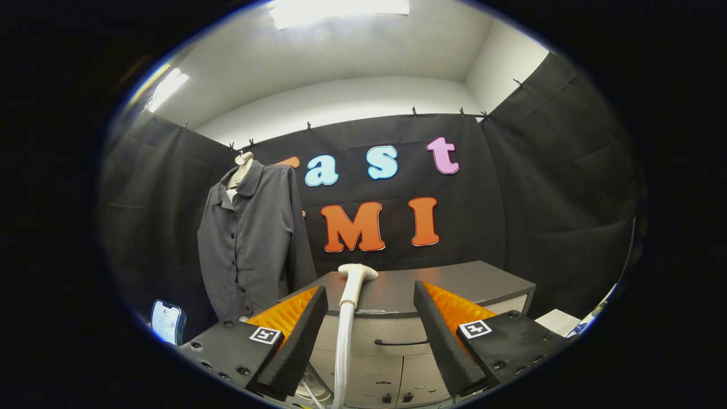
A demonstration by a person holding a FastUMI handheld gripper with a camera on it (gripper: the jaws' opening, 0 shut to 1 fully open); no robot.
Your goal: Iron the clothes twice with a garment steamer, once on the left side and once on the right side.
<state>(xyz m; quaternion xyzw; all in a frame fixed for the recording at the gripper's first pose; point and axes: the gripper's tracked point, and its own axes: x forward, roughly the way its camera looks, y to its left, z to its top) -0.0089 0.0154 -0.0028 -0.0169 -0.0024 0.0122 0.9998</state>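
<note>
Garment steamer head (358,271), one pale T-shaped nozzle, stands upright on a ribbed white hose (343,352) against the front edge of the worktop (454,281), just ahead of and between the gripper's fingers. Left of it, one dark grey button-up shirt (253,244) hangs on a dress form against the black cloth wall. A phone (167,321) glows below it. The worktop is a dark matte cabinet with pale drawers (386,335). The hand-held gripper (369,301) is spread wide, holding nothing.

Matt grey cloth shirt (253,244) — smooth plastic steamer head (356,274), ribbed hose (342,352).
</note>
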